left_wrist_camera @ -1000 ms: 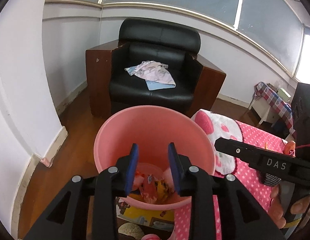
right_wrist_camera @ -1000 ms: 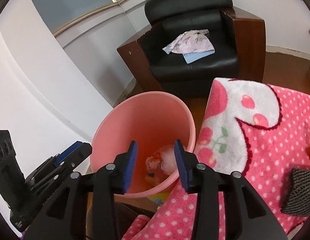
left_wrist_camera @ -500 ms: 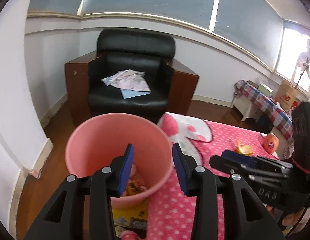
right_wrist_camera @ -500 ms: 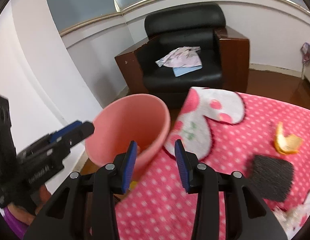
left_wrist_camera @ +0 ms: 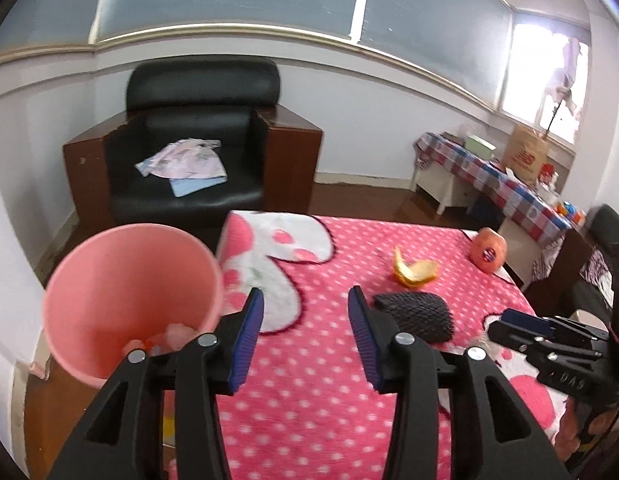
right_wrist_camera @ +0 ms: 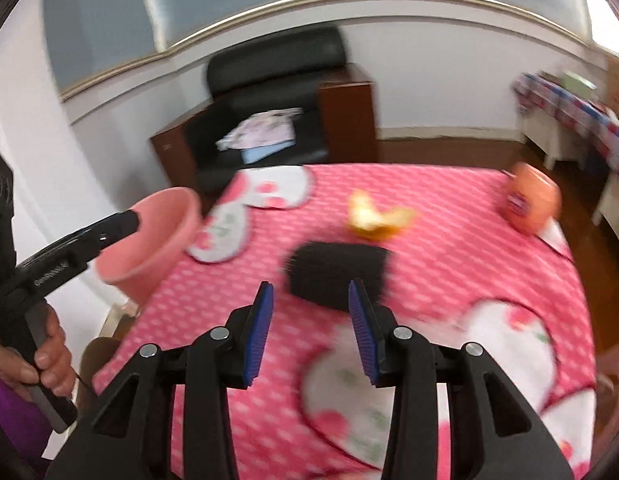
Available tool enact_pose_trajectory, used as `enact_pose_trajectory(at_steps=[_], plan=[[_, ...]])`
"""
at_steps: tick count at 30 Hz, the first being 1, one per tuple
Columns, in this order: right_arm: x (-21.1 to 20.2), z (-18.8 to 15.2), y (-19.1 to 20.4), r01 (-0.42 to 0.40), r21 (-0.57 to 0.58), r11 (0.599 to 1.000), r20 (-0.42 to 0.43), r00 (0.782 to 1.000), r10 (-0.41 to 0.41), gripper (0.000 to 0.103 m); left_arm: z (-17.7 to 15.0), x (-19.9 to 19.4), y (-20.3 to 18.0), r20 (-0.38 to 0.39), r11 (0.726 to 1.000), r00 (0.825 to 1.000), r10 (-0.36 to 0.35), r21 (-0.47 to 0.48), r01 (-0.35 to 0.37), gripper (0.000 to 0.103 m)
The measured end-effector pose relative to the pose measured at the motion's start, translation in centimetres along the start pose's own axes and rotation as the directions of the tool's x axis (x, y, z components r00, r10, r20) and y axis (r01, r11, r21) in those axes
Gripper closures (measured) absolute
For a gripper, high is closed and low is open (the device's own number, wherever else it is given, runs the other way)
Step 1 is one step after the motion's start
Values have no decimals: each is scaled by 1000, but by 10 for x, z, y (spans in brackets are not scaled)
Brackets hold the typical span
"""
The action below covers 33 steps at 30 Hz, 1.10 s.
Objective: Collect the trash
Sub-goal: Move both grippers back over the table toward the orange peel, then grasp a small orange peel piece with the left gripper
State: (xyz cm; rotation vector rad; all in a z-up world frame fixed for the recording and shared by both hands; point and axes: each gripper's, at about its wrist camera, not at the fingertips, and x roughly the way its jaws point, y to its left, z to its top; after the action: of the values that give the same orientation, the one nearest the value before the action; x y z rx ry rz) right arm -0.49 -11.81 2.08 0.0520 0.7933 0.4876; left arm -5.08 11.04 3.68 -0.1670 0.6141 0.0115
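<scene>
Pink bin (left_wrist_camera: 129, 296) now left of blanket (left_wrist_camera: 317, 380)

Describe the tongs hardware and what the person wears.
Both tongs, left and right, are black angular plastic with silver pivot bolts and ribbed blue pads. Faint white lettering marks a side. A hand grips the left handle; purple sleeve.

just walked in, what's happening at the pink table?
A person holds a gripper in each hand, clearing trash off a table under a pink polka-dot cloth. The left gripper is empty, its jaws opening; the right gripper is open and empty too. A pink bin beside the table already holds some scraps. An orange peel, a black mesh piece and an orange object lie on the cloth.
</scene>
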Motion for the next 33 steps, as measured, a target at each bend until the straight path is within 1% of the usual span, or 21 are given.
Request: enact_pose_trajectory(at_steps=[5, 11, 15, 23, 26, 29, 32, 33], plan=[[-11, -13, -54, 55, 122, 991, 6, 998, -56, 63, -5, 22, -29, -50, 998, 998, -32, 49, 35, 59], [-14, -24, -87, 80, 188, 979, 12, 996, -84, 63, -6, 46, -57, -102, 994, 993, -65, 77, 73, 59], [-12, -30, -101, 99, 207, 973, 3, 995, -101, 63, -5, 59, -73, -120, 991, 989, -91, 87, 102, 59], [-16, -43, -124, 158, 224, 962, -13, 987, -159, 63, -5, 88, -114, -149, 974, 980, -134, 161, 158, 59], [-17, -48, -130, 164, 238, 957, -20, 986, -164, 63, -3, 99, -127, -154, 966, 977, -147, 191, 175, 59], [-19, -50, -135, 165, 243, 956, -24, 986, -164, 63, 1, 109, -138, -148, 958, 979, -138, 232, 170, 59], [-21, -52, -136, 170, 242, 955, -29, 985, -168, 63, 6, 124, -146, -150, 954, 981, -125, 252, 160, 59], [-22, -53, -137, 170, 243, 955, -28, 985, -169, 63, 8, 131, -151, -149, 952, 982, -112, 267, 149, 59]])
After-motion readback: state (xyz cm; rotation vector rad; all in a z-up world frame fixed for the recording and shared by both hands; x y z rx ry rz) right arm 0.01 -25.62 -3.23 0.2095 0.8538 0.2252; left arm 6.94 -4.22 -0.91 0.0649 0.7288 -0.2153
